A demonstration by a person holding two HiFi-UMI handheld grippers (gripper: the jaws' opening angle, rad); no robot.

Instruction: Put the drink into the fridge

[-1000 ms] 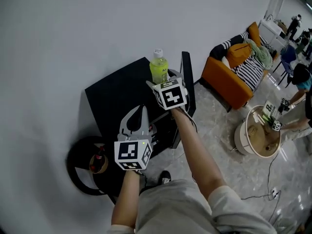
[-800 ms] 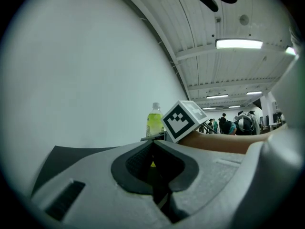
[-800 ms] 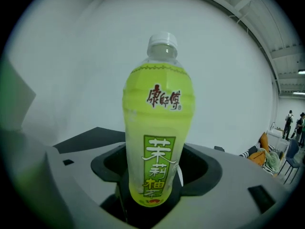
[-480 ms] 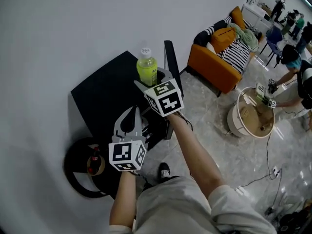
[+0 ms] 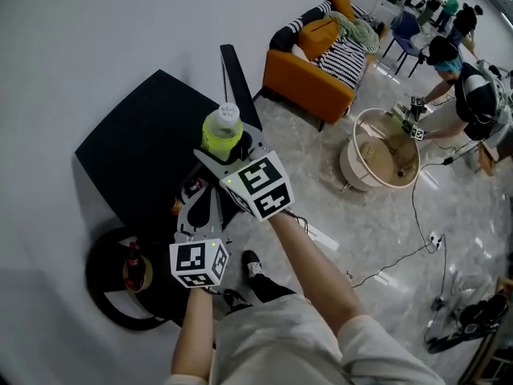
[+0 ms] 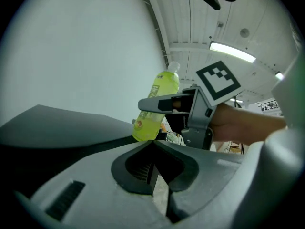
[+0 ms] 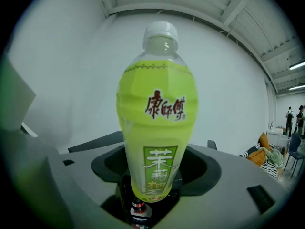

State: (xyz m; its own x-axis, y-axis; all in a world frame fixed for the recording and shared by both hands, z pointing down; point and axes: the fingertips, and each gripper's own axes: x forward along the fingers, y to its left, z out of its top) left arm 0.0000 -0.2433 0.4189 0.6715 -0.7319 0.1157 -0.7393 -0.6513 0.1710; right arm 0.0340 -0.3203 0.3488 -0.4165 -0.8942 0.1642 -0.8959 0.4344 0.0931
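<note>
Orange sofa [image 5: 309,87], white wall [image 5: 80,38], glossy floor [image 5: 361,215]

A large hall staged as a living room. An orange sofa [image 5: 309,88] and round table [image 5: 349,165] stand on polished floor [image 5: 377,231]. People [image 5: 473,95] work far right.

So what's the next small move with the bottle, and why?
Probably lower the bottle toward the open fridge: the right gripper has just been closing on it, holds it upright off the fridge top, and the door stands open.
</note>
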